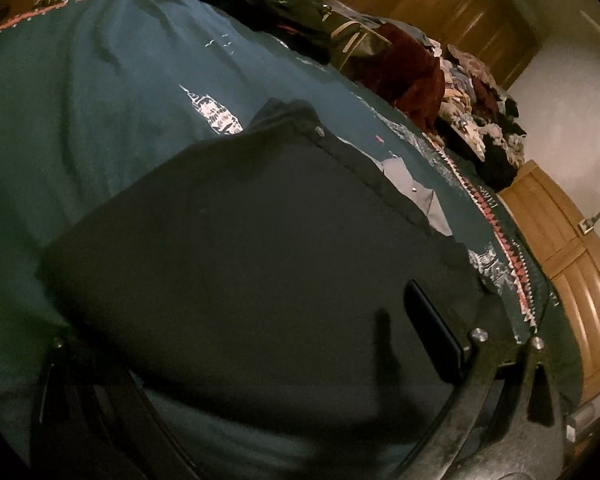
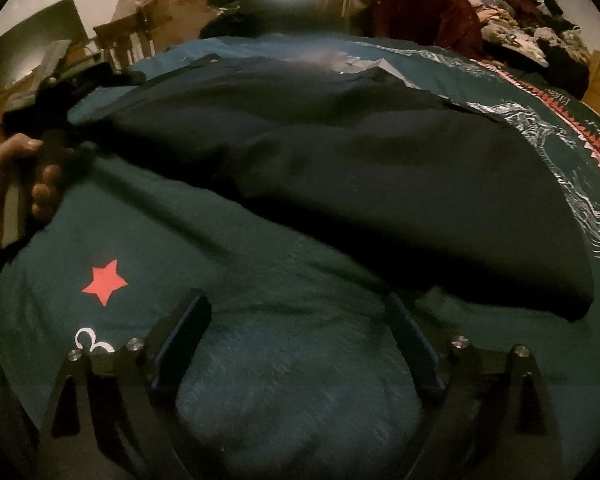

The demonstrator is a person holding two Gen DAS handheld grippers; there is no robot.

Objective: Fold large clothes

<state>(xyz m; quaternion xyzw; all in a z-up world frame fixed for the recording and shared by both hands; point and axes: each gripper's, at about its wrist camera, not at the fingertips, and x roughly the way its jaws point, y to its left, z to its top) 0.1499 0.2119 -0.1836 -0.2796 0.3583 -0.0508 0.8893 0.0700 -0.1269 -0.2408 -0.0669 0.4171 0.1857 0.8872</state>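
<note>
Dark navy fabric garment (image 2: 340,168), large and rumpled, lies spread on the teal bedspread (image 2: 260,288) with its white prints, red star (image 2: 104,282) and red-and-white triangle border (image 1: 504,248). From my right wrist view it runs from the far left corner across to the near right, its lower edge just beyond my right tongs (image 2: 296,320). Those are released: both black fingers stand well apart over bare bedspread, touching no cloth that I can see. A grey lining patch (image 1: 404,184) shows at the garment's far edge.

On the left side, my left tongs (image 2: 72,136) show up at the garment's far left corner, with the hand (image 2: 16,184) wrapped around the handle; dark cloth bunches there, but it's too blurred to say if they're clenched on it. In the left wrist view the garment fills the space ahead, one finger (image 1: 432,332) lies over it, the other is lost in the dark, so I cannot tell the grip.

Beyond the bed, a heap of mixed clothes (image 1: 460,92) with a maroon piece (image 2: 420,16) sits by wooden cabinet doors (image 1: 432,4).
</note>
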